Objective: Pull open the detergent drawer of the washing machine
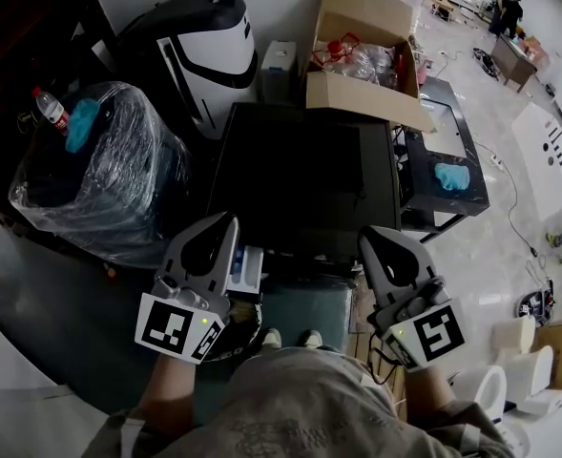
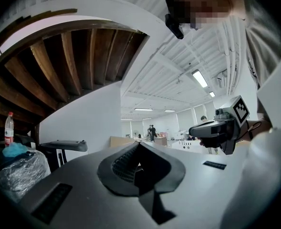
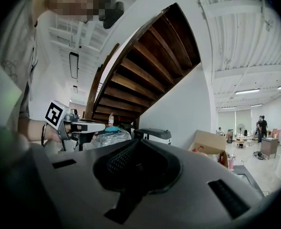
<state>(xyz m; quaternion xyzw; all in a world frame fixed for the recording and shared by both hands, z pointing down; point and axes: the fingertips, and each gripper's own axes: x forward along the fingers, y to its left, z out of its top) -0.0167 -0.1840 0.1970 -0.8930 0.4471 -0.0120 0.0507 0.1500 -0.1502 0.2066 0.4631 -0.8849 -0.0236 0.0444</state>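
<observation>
**Head view.** The washing machine (image 1: 304,179) shows as a dark top below the person. The detergent drawer (image 1: 247,267), pale with a blue insert, juts from the machine's front at its left corner. It looks already drawn out some way. The left gripper (image 1: 225,229) hangs at that same corner, just left of the drawer and apparently not on it. The right gripper (image 1: 373,241) sits at the machine's front right corner, well apart from the drawer.

**Left gripper view.** The left gripper (image 2: 139,146) has its jaws pressed together with nothing between them. It aims level across the room above the machine, and the drawer is out of sight here.

**Right gripper view.** The right gripper (image 3: 138,143) is clenched and empty too, looking past the machine's left side.

**What could go wrong.** Neither tool has a hold on the drawer. If the drawer still needs pulling, clenched jaws would only nudge it — likely back in, or skew it in its slot. A sideways swing of the left gripper could knock the jutting drawer. The person stands close to the machine's front and could bump it as well.
</observation>
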